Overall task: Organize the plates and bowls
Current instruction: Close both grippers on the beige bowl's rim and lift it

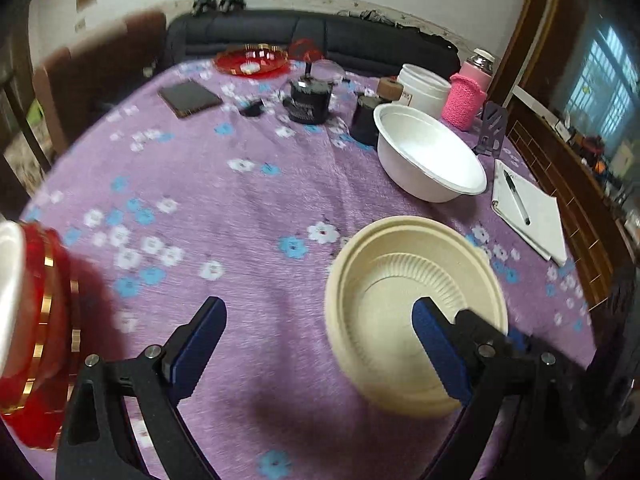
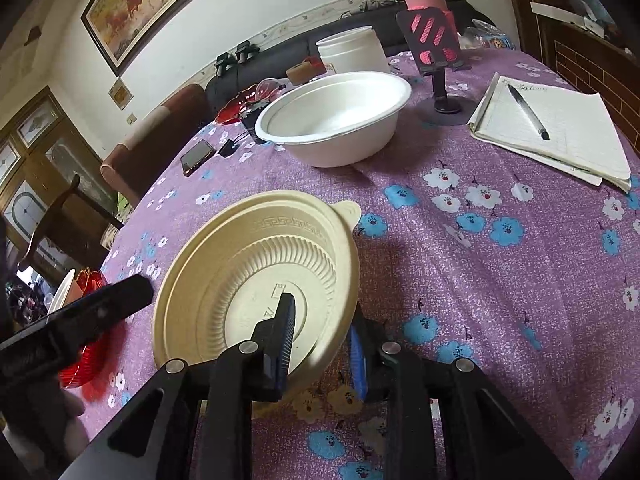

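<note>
Counter [image 2: 500,264] carries a purple floral cloth. White bowl [image 2: 336,116] sits upright toward the far side, just in front of a white tub [image 2: 352,50]. Cream bowl [image 2: 260,280] sits nearer, tilted up on its edge, with its ribbed inside facing the right wrist camera. Notebook [image 2: 560,136] lies to the right with a pen [image 2: 528,112] on top. Red dishes [image 1: 36,320] with gold rims are stacked at the left edge. Right hand-held gripper [image 2: 320,340]: jaws closed on the cream bowl's rim, one finger inside, one outside. Left hand-held gripper [image 1: 320,324]: jaws spread wide, nothing between them, beside the cream bowl.
</note>
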`<state>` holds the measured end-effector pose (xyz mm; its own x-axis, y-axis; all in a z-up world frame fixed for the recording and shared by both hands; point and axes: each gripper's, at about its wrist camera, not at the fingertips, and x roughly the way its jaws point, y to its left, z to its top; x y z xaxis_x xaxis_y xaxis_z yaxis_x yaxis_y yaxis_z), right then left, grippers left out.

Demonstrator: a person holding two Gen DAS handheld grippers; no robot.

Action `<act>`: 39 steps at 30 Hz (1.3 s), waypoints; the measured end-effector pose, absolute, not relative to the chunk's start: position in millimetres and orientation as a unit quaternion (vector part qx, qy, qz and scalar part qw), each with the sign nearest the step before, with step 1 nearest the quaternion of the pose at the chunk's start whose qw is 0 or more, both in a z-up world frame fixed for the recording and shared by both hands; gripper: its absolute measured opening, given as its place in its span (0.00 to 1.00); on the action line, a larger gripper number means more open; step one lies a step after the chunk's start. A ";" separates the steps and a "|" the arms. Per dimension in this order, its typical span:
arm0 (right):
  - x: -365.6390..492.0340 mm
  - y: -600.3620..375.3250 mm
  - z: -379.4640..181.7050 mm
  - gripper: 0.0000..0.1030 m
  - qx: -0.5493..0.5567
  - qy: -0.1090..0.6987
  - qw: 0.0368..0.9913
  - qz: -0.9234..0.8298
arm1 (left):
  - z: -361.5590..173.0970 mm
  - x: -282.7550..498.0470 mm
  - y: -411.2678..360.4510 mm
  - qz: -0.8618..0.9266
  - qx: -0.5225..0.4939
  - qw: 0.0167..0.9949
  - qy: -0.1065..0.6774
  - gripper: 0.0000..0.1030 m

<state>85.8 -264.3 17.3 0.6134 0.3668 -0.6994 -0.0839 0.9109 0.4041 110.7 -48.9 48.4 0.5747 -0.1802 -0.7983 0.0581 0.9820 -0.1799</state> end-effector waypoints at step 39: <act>80.6 -259.7 19.6 0.30 0.170 0.407 0.886 0.141 | 34.9 112.9 -77.4 -0.094 -0.033 0.882 0.460 0.19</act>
